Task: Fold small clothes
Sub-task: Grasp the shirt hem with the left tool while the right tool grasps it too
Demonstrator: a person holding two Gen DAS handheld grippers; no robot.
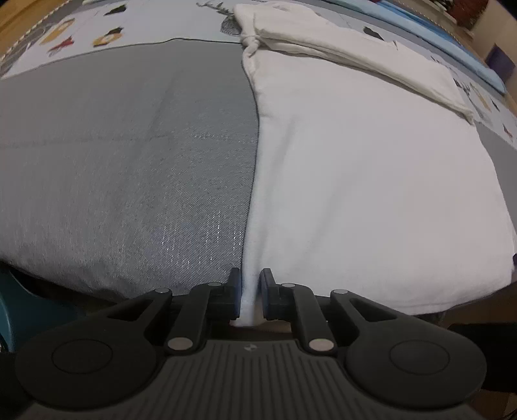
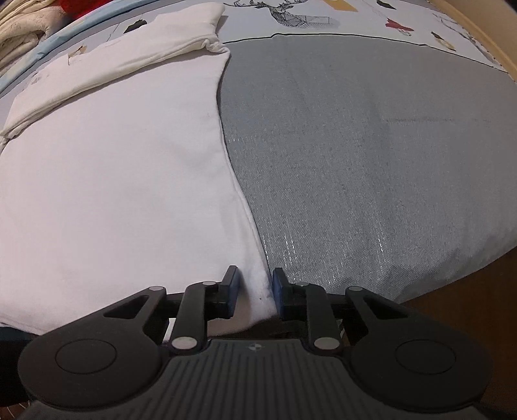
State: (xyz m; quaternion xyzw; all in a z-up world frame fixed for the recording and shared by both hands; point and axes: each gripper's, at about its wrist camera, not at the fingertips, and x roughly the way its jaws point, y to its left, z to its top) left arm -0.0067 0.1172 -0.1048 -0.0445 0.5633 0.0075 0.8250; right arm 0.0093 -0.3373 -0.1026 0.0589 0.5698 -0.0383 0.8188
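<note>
A white garment (image 1: 371, 168) lies flat on a grey cloth (image 1: 129, 161), with a sleeve folded across its far end (image 1: 339, 48). My left gripper (image 1: 250, 281) is shut on the garment's near left corner edge. In the right wrist view the same white garment (image 2: 113, 168) fills the left half, with the folded sleeve (image 2: 129, 61) at the far end. My right gripper (image 2: 255, 281) has its jaws around the garment's near right corner, with a gap still showing between pads and cloth.
A patterned sheet with animal prints (image 2: 307, 16) lies beyond the grey cloth (image 2: 371, 145). A light blue cloth (image 1: 452, 42) lies at the far right in the left wrist view. Piled clothes (image 2: 26, 22) sit at the far left. The surface's near edge drops off just behind both grippers.
</note>
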